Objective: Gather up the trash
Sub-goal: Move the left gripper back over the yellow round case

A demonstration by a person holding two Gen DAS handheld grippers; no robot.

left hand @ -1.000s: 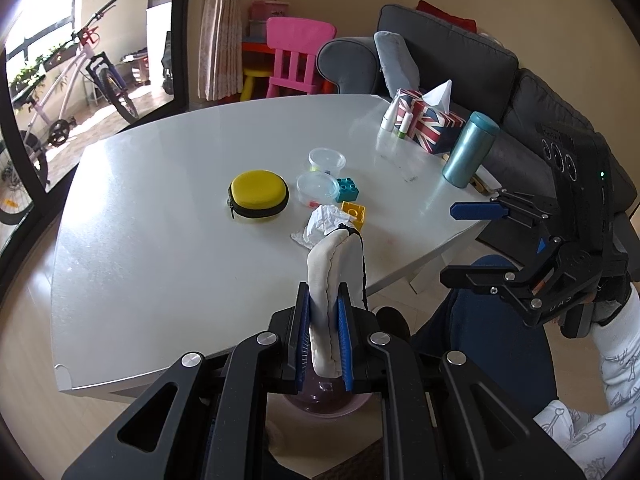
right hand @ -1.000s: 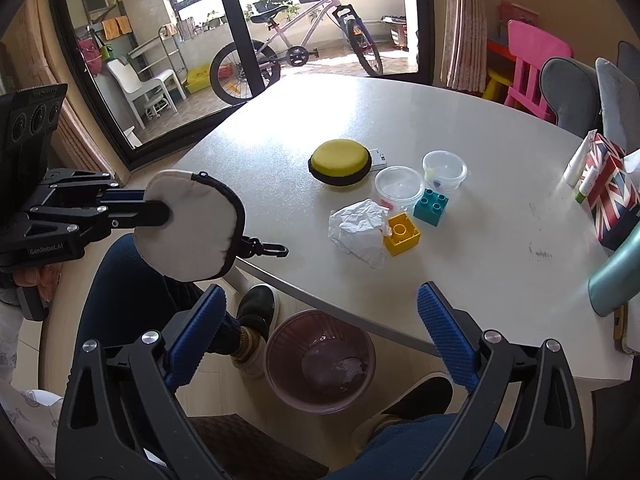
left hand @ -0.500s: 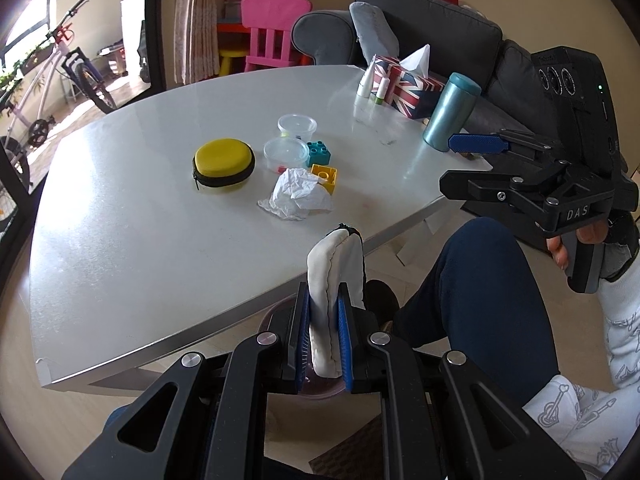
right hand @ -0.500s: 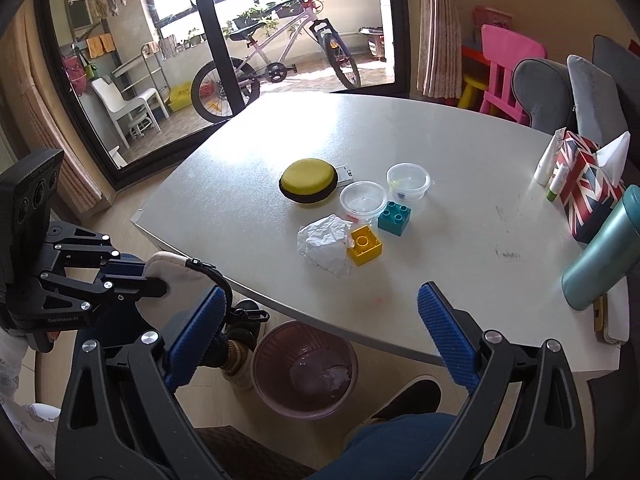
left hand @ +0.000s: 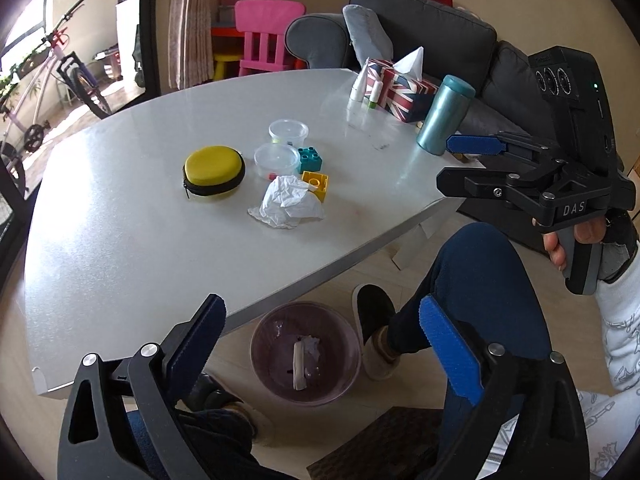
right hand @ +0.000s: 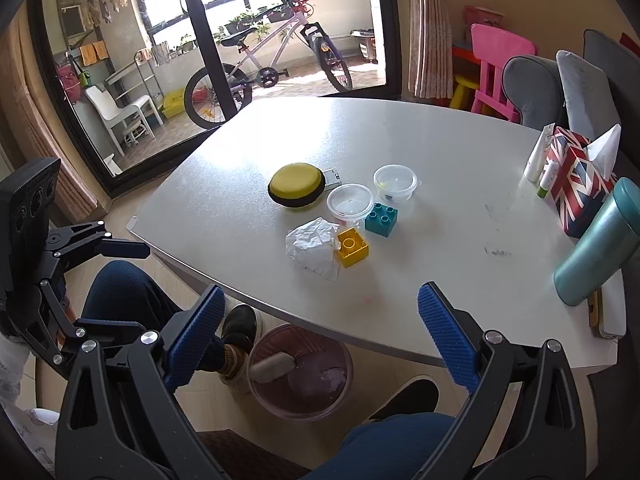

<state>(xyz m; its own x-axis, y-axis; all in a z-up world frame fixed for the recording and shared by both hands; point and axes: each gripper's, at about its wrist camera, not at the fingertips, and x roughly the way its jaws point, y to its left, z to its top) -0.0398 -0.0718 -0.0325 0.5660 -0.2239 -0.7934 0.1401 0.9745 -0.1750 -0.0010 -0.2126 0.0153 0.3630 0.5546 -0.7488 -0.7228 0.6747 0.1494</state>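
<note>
Just opened wide: left gripper (left hand: 320, 344), nothing between its pads; white pouch (left hand: 299, 365) dropped into bin (left hand: 264, 320) on the floor at six o'clock. Right gripper (right hand: 320, 328) spread too, empty. Crumpled tissue (left hand: 289, 201) on surface (left hand: 120, 240), touching yellow brick (left hand: 317, 184) at two o'clock.

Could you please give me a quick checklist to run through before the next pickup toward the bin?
1. Left hand-held gripper empty, jaws just opened: ok.
2. White pouch lies inside the bin: ok.
3. Right hand-held gripper open and empty: ok.
4. Crumpled paper in clear view on the table: ok.
5. Paper free of neighbours: not ok, it touches the yellow block.
6. Bin has room left: cannot tell.
</note>
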